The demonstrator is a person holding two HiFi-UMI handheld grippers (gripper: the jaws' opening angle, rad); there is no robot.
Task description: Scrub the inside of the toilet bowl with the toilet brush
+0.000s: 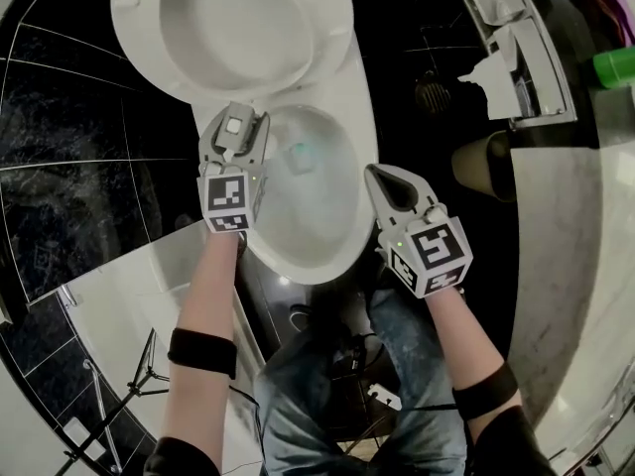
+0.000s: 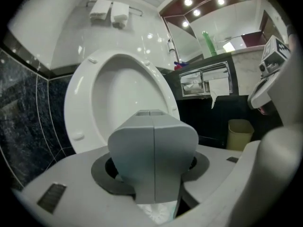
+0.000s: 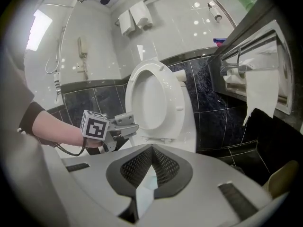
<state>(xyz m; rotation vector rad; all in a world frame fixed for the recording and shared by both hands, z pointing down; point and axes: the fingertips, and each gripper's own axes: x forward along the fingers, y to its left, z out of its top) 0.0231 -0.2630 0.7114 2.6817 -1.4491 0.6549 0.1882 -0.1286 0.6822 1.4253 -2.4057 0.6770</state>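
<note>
The toilet brush is in the left gripper, whose jaws are clamped on its broad grey handle. In the left gripper view that handle fills the gap between the jaws, with white bristles and a teal stem showing just below it. From the head view, the teal end of the brush reaches down into the water inside the toilet bowl. The left gripper hangs over the bowl's left rim, close to the hinge.

The seat is raised, tilted back against the white wall behind the bowl. The right gripper hovers just off the bowl's right side, apart from the rim. Its jaws are closed tip to tip and nothing is between them. Its own view looks across at the left gripper and the raised seat.

The person stands at the front of the bowl in jeans, with a black band on each forearm. The floor is dark glossy tile.

To the right, a tan bin stands near the wall. Above it is a metal paper holder with a torn sheet hanging down. A green bottle stands on the pale desk over the holder. Folded towels hang on a rail high on the wall behind the toilet.
</note>
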